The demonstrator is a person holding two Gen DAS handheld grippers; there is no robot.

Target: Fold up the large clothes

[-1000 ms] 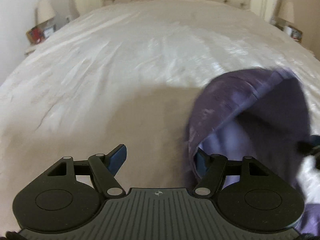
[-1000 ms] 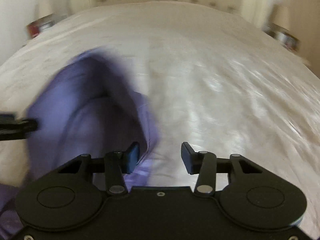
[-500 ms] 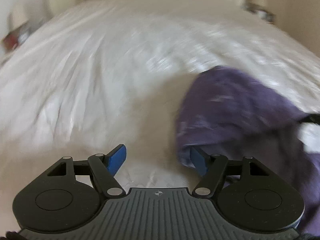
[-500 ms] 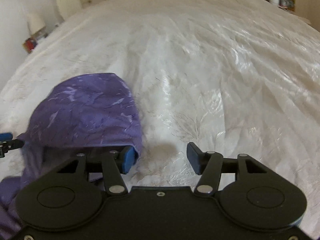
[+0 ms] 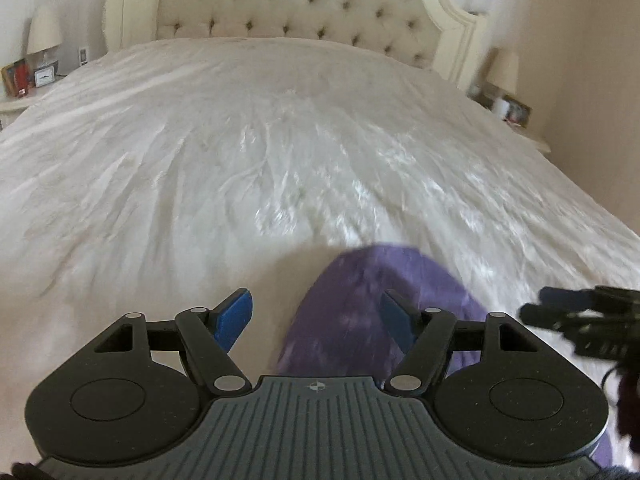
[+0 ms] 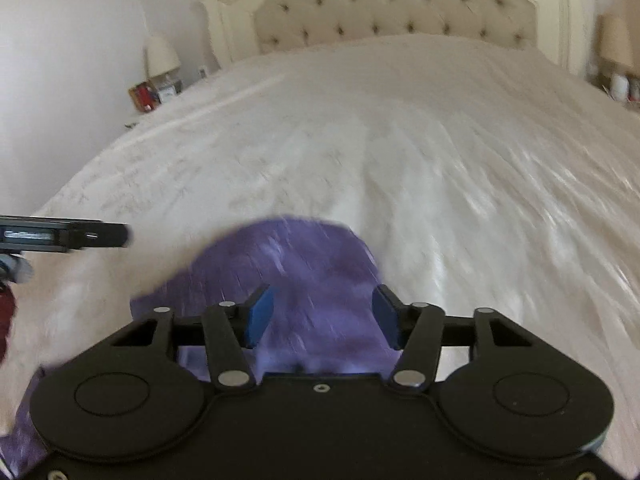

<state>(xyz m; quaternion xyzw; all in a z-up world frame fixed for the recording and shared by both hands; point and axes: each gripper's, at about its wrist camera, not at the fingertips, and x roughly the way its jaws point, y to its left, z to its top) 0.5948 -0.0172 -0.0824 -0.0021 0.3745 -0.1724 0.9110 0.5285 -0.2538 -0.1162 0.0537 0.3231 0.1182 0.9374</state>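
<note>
A rumpled purple mottled cloth garment (image 6: 296,280) lies rounded on the white crinkled satin bedspread (image 5: 280,160), its long axis unclear. The left gripper (image 5: 316,316) gapes empty; the right gripper (image 6: 320,316) is closing, cloth lying beneath at 6 o'clock.

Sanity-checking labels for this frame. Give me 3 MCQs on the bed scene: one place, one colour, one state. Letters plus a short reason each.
1. Where does the garment lie on the bed?
A. up against the headboard
B. at the near end, close to the grippers
C. on a bedside table

2. What colour is the garment?
A. purple
B. red
C. green

3. How do the left gripper's pads stand?
A. pressed together with no gap
C. hidden under the cloth
B. apart, with a clear gap between them

Key: 1 B, the purple garment sits low in both views, just ahead of the fingers, far from the tufted headboard. 2 A, it reads purple against the white bedspread. 3 B, the left gripper shows its two blue pads well apart, clamping nothing. The right gripper hangs over the cloth, jaws closing, pads not pressing on it.
</note>
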